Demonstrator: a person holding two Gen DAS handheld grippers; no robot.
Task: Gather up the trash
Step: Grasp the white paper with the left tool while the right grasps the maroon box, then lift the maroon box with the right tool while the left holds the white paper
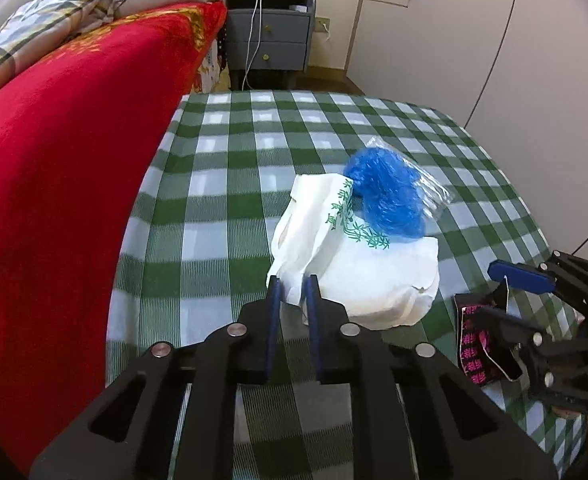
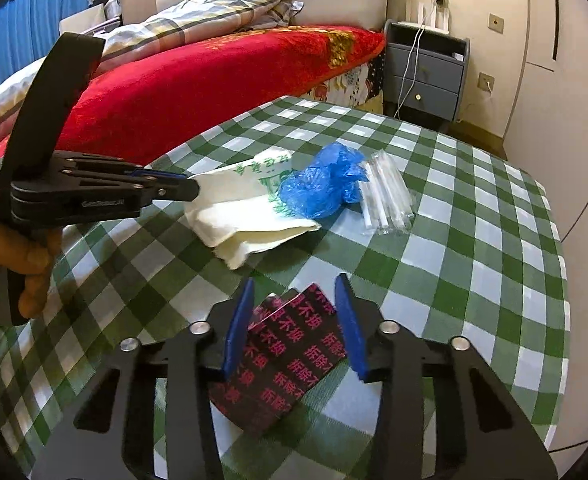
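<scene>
While a bed with a red blanket (image 2: 198, 80) runs along one side, the surface (image 2: 474, 240) under a green checked cloth carries the trash. A white plastic bag (image 1: 366, 280) with green print lies near its middle, and a crumpled blue plastic wad (image 1: 386, 196) rests on the bag's far end, touching a clear packet (image 2: 386, 196) beside it. The left gripper (image 1: 294, 284) has its jaws drawn narrow, pinching a fold at the bag's near edge. Nearer the front edge lies a black wrapper (image 2: 290, 344) with pink lettering. The right gripper (image 2: 298, 284) straddles it with its jaws partway closed; whether the pads press on it I cannot tell.
</scene>
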